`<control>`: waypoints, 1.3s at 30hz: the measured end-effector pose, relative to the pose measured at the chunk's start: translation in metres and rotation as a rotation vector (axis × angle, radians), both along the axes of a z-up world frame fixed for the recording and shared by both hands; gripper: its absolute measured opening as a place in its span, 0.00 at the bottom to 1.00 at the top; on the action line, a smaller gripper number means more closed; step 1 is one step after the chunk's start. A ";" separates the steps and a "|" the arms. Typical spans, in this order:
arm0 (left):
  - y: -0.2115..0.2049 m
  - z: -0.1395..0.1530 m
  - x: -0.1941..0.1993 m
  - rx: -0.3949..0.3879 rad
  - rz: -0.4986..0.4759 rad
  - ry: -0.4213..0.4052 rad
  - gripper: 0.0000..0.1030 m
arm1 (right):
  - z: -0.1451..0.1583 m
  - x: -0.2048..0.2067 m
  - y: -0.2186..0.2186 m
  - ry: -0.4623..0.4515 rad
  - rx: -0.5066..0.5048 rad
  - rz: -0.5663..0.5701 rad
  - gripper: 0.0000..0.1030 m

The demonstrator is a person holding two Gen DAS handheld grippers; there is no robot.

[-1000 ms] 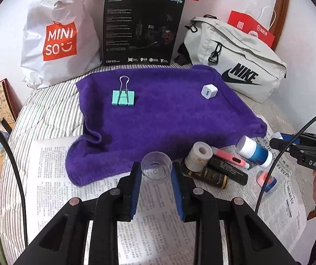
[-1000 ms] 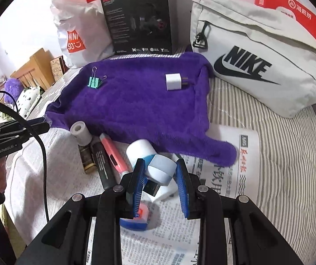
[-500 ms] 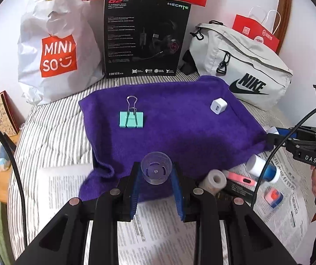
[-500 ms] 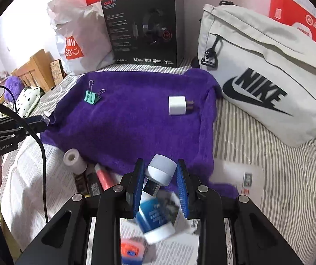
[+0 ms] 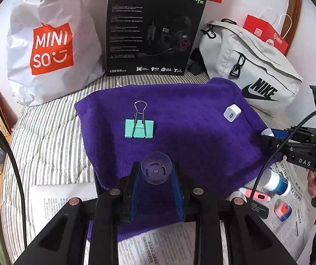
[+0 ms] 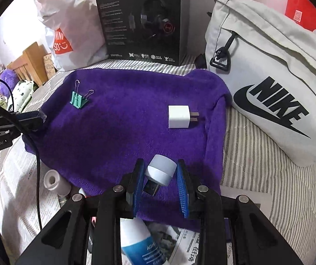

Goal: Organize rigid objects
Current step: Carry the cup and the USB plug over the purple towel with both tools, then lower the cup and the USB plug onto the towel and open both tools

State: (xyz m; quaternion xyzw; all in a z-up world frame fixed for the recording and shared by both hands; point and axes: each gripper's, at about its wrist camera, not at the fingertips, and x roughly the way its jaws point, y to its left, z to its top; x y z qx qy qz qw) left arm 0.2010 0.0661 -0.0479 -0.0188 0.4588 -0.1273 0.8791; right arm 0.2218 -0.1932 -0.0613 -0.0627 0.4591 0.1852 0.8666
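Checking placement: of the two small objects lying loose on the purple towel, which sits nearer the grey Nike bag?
The white cube charger, prongs toward the bag; the mint-green binder clip lies opposite.

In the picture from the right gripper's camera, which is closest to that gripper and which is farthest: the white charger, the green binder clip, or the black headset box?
From the right gripper, which is shut on a small white USB light:
1. White charger, on the purple towel, just ahead and slightly right.
2. Green binder clip, on the towel's far left part.
3. Black headset box, standing behind the towel.
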 end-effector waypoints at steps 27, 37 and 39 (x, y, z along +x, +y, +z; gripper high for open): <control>0.000 -0.022 0.030 0.018 -0.010 0.043 0.25 | -0.021 0.034 0.007 0.039 -0.021 -0.006 0.28; 0.003 -0.029 0.046 0.057 0.016 0.061 0.25 | -0.027 0.046 0.007 0.010 -0.079 -0.022 0.28; 0.002 -0.032 0.048 0.068 0.016 0.062 0.25 | -0.030 0.049 0.007 0.010 -0.084 -0.021 0.28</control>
